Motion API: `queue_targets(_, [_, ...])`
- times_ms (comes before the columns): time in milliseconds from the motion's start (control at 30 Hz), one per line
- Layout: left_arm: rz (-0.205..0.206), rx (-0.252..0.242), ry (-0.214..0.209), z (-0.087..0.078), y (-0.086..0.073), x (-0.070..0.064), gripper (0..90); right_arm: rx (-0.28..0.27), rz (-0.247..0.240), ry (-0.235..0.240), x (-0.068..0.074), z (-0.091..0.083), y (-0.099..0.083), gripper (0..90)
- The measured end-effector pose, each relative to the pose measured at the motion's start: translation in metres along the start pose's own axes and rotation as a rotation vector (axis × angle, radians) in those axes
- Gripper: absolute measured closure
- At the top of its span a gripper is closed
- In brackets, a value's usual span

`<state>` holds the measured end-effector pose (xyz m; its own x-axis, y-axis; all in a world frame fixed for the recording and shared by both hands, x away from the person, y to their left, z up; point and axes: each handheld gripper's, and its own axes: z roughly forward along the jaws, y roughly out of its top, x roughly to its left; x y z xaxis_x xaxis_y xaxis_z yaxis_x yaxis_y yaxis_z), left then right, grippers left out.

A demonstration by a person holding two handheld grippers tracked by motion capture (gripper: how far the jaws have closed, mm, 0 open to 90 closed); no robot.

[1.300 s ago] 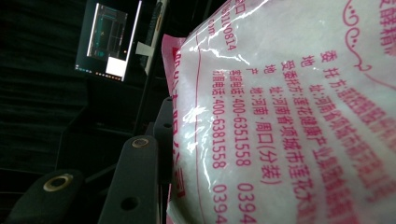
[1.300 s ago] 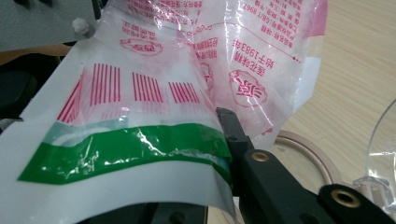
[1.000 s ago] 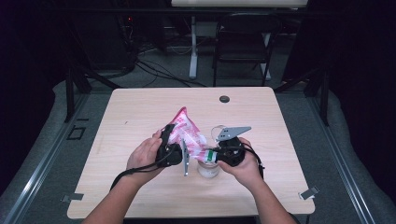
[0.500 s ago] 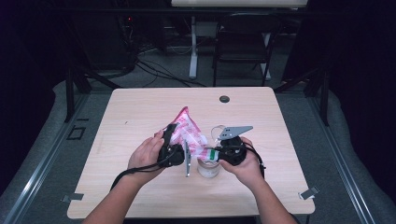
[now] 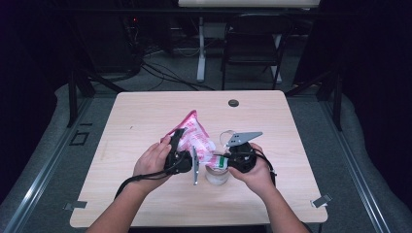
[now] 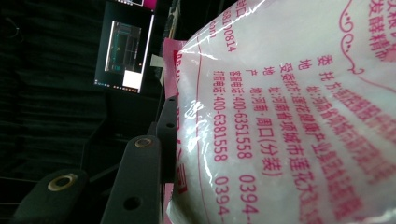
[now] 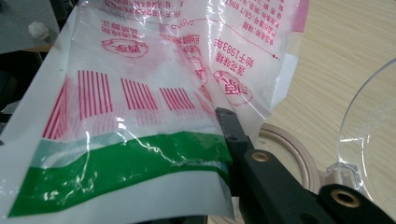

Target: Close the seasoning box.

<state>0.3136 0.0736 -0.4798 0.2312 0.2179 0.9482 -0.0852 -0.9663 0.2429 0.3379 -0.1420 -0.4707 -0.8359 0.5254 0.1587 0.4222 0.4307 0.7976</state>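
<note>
sitting near the front middle of the pale wooden table (image 5: 145,121), a pink-and-white plastic bag (image 5: 197,138) is being held up between the two grippers, tilted, with its pink top corner pointing toward the far side and its lower end hanging over a clear jar (image 5: 216,174). the left gripper (image 5: 179,145) is gripping the bag's left side, with the person's left hand (image 5: 153,161) wrapping around its body and a black cable trailing back along the forearm. in the left gripper view the bag (image 6: 289,112), printed with red characters and digits, is pressing against the inner face of the one black jaw that is showing, so the jaws are looking clamped on the bag's edge, though the second jaw is lying hidden behind the plastic. the right gripper (image 5: 224,160) is gripping the bag's lower end just above the jar, with the right hand (image 5: 252,170) holding it and the grey three-cornered plate sticking up on top. in the right gripper view the bag (image 7: 140,107) is showing a green band and red bars, and the black jaw is pinching the plastic just above that band; the jar's tan rim (image 7: 299,154) is lying just behind, and a clear curved lid (image 7: 373,135) is standing at the right. a small dark round disc (image 5: 233,103) is resting well apart, near the table's far edge.
</note>
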Motion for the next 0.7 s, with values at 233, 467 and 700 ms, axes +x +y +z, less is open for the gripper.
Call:
queue_targets(233, [0.0, -0.002, 0.01, -0.0009, 0.0008, 0.0001, 63.7, 0.001, 0.0, 0.002, -0.0003, 0.0009, -0.0013, 90.0])
queue_targets(467, [0.0, -0.006, 0.013, -0.0012, 0.0012, 0.0004, 63.8, 0.001, 0.0, 0.001, -0.0004, 0.0005, -0.0015, 90.0])
queue_targets(700, [0.006, -0.012, 0.027, -0.003, 0.0016, 0.0, 63.9, 0.002, 0.002, 0.003, -0.0006, 0.0008, -0.0019, 90.0])
